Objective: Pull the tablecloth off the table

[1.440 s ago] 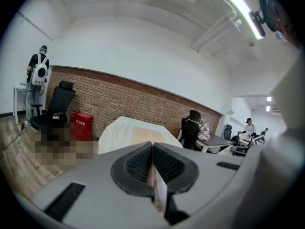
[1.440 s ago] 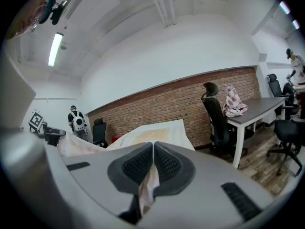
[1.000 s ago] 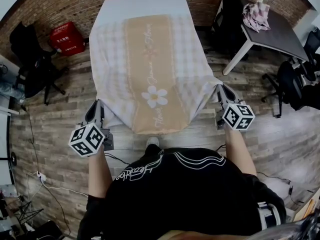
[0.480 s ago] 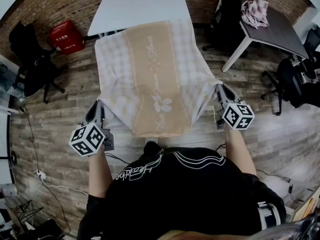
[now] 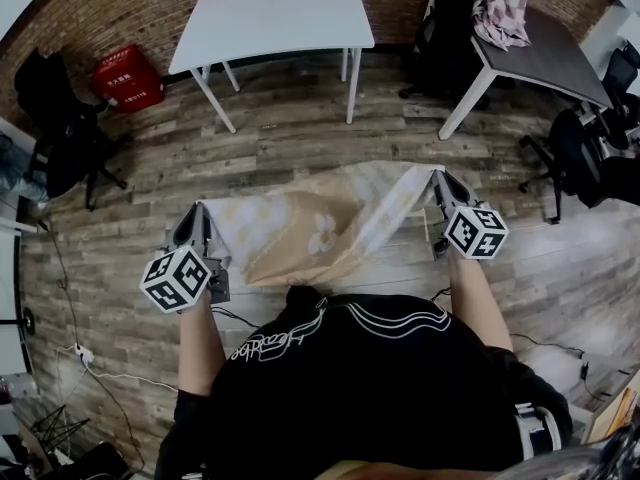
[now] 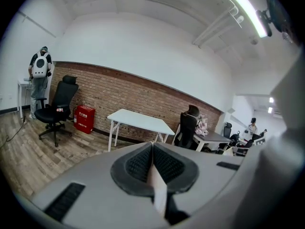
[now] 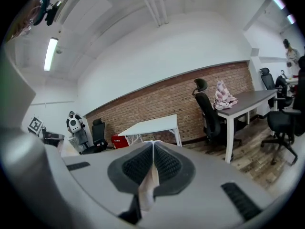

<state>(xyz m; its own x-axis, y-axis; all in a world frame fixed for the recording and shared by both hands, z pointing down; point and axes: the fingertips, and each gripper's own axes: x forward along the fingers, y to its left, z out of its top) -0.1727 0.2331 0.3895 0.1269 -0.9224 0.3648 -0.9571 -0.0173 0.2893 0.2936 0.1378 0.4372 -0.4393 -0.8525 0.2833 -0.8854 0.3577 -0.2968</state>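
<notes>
The beige and white checked tablecloth (image 5: 310,226) with a flower print hangs slack between my two grippers, off the white table (image 5: 272,20), which stands bare at the far side. My left gripper (image 5: 197,215) is shut on the cloth's left corner (image 6: 157,190). My right gripper (image 5: 440,183) is shut on its right corner (image 7: 148,187). In both gripper views a thin strip of cloth is pinched between the ribbed pads. The white table (image 6: 138,121) shows beyond the left gripper (image 6: 152,149), and the same table (image 7: 152,125) beyond the right gripper (image 7: 153,149).
A red box (image 5: 129,75) and a black office chair (image 5: 60,118) stand at the left by the brick wall. A dark desk (image 5: 545,53) with a bundle of cloth and black chairs (image 5: 585,163) fill the right. A person (image 6: 39,75) stands at the far left wall. Cables lie on the wood floor (image 5: 90,358).
The tablecloth slid toward me off the table, first baring its far end, then dropping clear. It now sags between the grippers, which have barely moved.
</notes>
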